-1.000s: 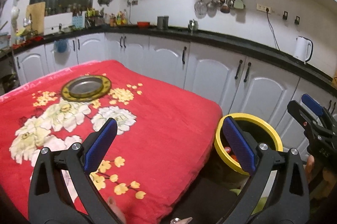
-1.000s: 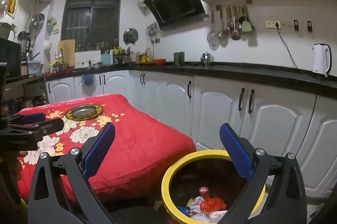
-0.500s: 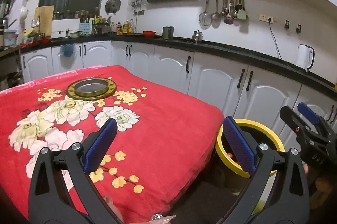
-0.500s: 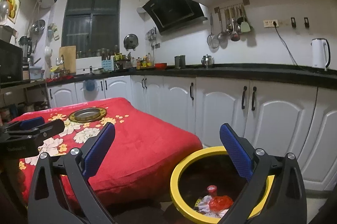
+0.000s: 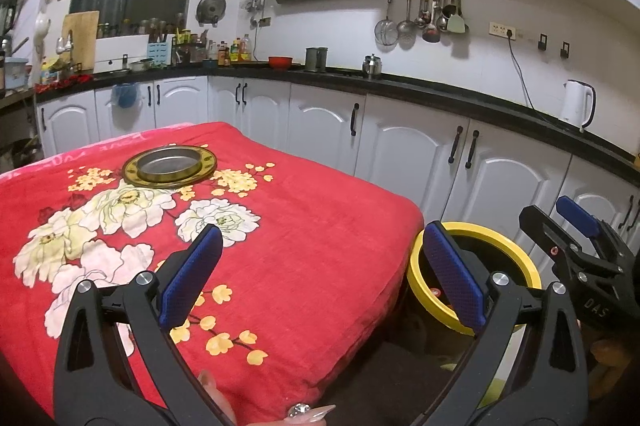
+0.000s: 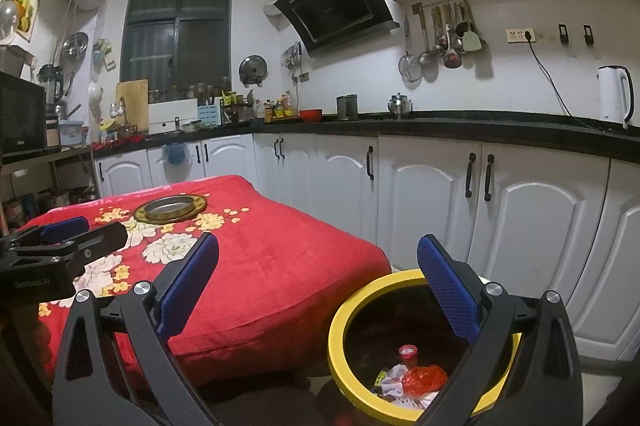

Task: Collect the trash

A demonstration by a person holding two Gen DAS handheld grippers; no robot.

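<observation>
Tablecloth bare of trash, only metal dish on it. My left gripper has lifted & levelled vs 1 s ago, jaws apart, empty. Right gripper likewise raised, apart, empty. Trash sits in yellow bin beside table; collecting prob. done.

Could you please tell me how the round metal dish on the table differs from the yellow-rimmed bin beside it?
The metal dish sits on the red floral cloth; the bin stands lower, off the table's corner. The dish is shallow and looks empty; the bin is deep and holds crumpled trash. Both are round with yellowish rims.
</observation>
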